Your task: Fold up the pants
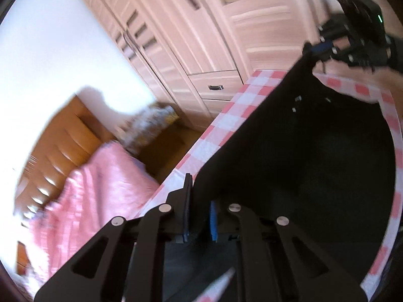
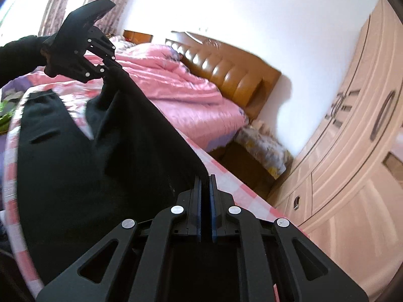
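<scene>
Pants (image 2: pixel 105 166) of black fabric lie partly on the checked tabletop (image 1: pixel 219 130) and are partly lifted above it. Both tools hold one edge of the garment, stretched between them. The left tool (image 1: pixel 200 216) is closed narrow on the cloth at one end of that edge; the right tool (image 2: pixel 206 209) is closed narrow on the other end, its blue pads (image 2: pixel 213 216) nearly meeting. Each tool is also visible in the other's view, holding its corner raised above the tabletop.

Handling judgement: the fabric is soft and limp, with no stiffness of its own. It sags between the grip points and drapes back down to the tabletop. It appears light, and a pinch at the edge is likely sufficient. Take hold at corners or hems, where layers are thickest. Keep the held edge taut, as slack is likely to produce wrinkles in the fold.
</scene>
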A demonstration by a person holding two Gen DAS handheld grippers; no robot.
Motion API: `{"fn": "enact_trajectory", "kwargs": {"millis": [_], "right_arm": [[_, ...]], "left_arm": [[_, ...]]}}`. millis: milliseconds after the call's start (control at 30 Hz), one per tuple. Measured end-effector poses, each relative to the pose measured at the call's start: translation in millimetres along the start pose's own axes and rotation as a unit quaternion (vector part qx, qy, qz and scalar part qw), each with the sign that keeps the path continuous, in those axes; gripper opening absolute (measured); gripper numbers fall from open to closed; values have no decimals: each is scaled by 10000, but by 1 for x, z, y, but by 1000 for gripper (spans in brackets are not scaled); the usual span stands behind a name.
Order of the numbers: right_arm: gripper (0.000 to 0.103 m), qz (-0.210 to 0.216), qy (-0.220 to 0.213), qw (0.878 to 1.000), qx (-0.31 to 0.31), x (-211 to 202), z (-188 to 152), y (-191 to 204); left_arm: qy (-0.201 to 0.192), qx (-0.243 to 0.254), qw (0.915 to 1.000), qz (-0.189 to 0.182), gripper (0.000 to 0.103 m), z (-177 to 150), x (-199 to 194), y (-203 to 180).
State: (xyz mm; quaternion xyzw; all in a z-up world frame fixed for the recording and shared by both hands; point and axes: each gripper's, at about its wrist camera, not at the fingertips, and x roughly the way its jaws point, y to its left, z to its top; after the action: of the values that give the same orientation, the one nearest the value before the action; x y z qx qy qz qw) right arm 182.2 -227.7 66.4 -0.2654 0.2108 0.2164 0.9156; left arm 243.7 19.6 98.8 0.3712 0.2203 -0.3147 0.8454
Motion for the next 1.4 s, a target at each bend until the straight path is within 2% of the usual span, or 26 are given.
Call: {"fn": "enact_trajectory", "kwargs": {"millis": [100, 200, 267, 367, 400, 500, 533, 567, 600, 633, 667, 700, 733, 767, 800, 833, 867, 900, 967, 1000, 1033, 1100, 1167, 1400], "right_arm": [[9, -87, -10, 9995, -317, -40, -20, 44], [9, 92, 164, 9995, -252, -68, -55, 93], [9, 185, 329, 9992, -120, -70, -76, 114], [8, 229, 795, 9966, 54, -49, -117, 145], [8, 229, 828, 9962, 102, -46, -124, 150], [10, 197, 787, 9957, 452, -49, -129, 154], [14, 193, 834, 9949, 527, -51, -127, 153], [35, 191, 913, 9939, 580, -51, -126, 151], [51, 181, 1023, 9928, 602, -54, -127, 153], [83, 180, 1087, 9921, 604, -56, -129, 156], [89, 163, 1088, 9921, 599, -59, -131, 159], [89, 183, 955, 9931, 655, -69, -133, 160], [89, 214, 884, 9923, 837, -79, -137, 158], [89, 197, 848, 9898, 1129, -87, -141, 155], [89, 147, 774, 9836, 1622, -98, -149, 146], [89, 127, 653, 9750, 2119, -109, -159, 136], [89, 123, 466, 9572, 2855, -121, -173, 119], [89, 137, 330, 9406, 3376, -128, -184, 107], [78, 189, 64, 8950, 4457, -138, -212, 82], [75, 230, 11, 8783, 4775, -137, -222, 74], [70, 232, 24, 8692, 4939, -136, -227, 70], [65, 198, 165, 8560, 5163, -127, -234, 63], [64, 227, 233, 8495, 5266, -118, -234, 61], [59, 254, 321, 8396, 5416, -100, -238, 66]], "left_arm": [[25, 267, 9992, 306, 12, -24, -44, -61], [174, 293, 9985, 422, 12, -58, -65, -121], [395, 132, 9986, 334, 12, -83, -60, -158], [673, -77, 9973, 274, 12, -115, -39, -190], [781, -220, 9963, 293, 12, -125, -27, -199], [739, -791, 9938, 264, 13, -135, -21, -201], [695, -1025, 9920, 234, 17, -135, -21, -195], [637, -1247, 9899, 203, 18, -136, -23, -191], [579, -1472, 9873, 165, 19, -137, -25, -186], [570, -1613, 9852, 147, 24, -136, -27, -184], [583, -1705, 9835, 157, 27, -136, -28, -182], [628, -1793, 9816, 195, 29, -136, -28, -183], [658, -1866, 9800, 222, 36, -138, -32, -184], [663, -1903, 9792, 219, 48, -137, -34, -185], [609, -1995, 9778, 209, 57, -136, -41, -189], [502, -2156, 9750, 192, 72, -136, -49, -189], [432, -2275, 9727, 157, 77, -135, -52, -188], [315, -2487, 9680, 68, 78, -134, -58, -187], [204, -2844, 9585, -8, 83, -135, -66, -183], [177, -3032, 9528, 9, 83, -137, -69, -178], [152, -3198, 9474, 1, 83, -139, -72, -175], [107, -3465, 9380, -73, 84, -143, -76, -170], [70, -3713, 9284, -130, 87, -147, -80, -166], [173, -4474, 8939, -205, 87, -179, -83, -156]]}}
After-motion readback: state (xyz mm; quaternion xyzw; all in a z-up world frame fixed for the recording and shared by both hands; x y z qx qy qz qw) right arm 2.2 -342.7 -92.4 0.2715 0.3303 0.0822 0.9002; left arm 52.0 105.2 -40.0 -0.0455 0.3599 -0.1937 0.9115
